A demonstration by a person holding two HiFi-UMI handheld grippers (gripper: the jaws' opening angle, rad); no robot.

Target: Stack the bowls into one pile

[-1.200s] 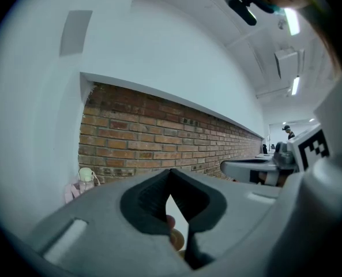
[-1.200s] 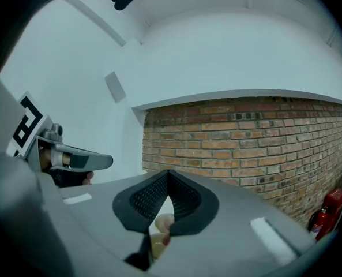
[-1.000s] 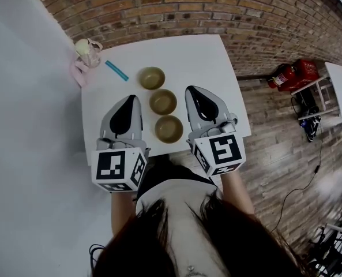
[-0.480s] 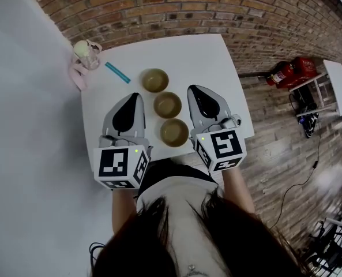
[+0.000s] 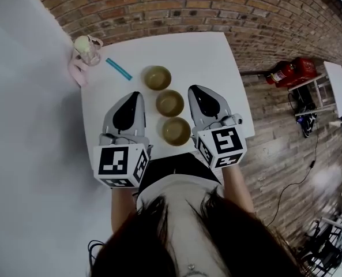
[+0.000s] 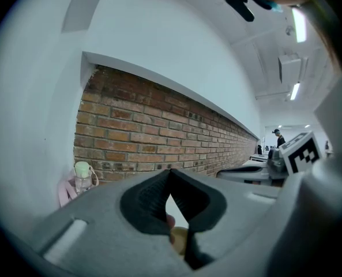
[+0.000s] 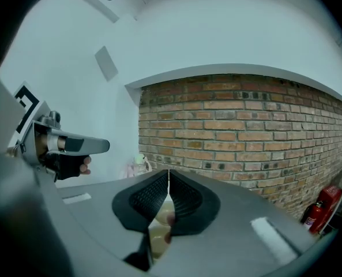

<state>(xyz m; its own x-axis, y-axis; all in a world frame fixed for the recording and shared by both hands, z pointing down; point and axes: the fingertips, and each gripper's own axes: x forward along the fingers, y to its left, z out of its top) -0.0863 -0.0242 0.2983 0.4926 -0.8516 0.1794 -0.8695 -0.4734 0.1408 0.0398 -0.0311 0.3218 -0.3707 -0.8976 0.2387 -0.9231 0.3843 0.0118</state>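
three small brown bowls [image 5: 170, 103], unstacked in a row on the white table [image 5: 208, 56] between both grippers, probably light, rigid, slick, best pinched at the rim; left gripper [image 5: 135, 95] clenched empty, right gripper [image 5: 195, 89] empty, jaws just cracking apart.

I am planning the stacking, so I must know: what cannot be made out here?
Left gripper view: the left gripper covers nearly everything below; only a bowl sliver shows, which bowl is unclear.
Head view: the blue stick is too small to identify.
Head view: bottle, too small for detail.
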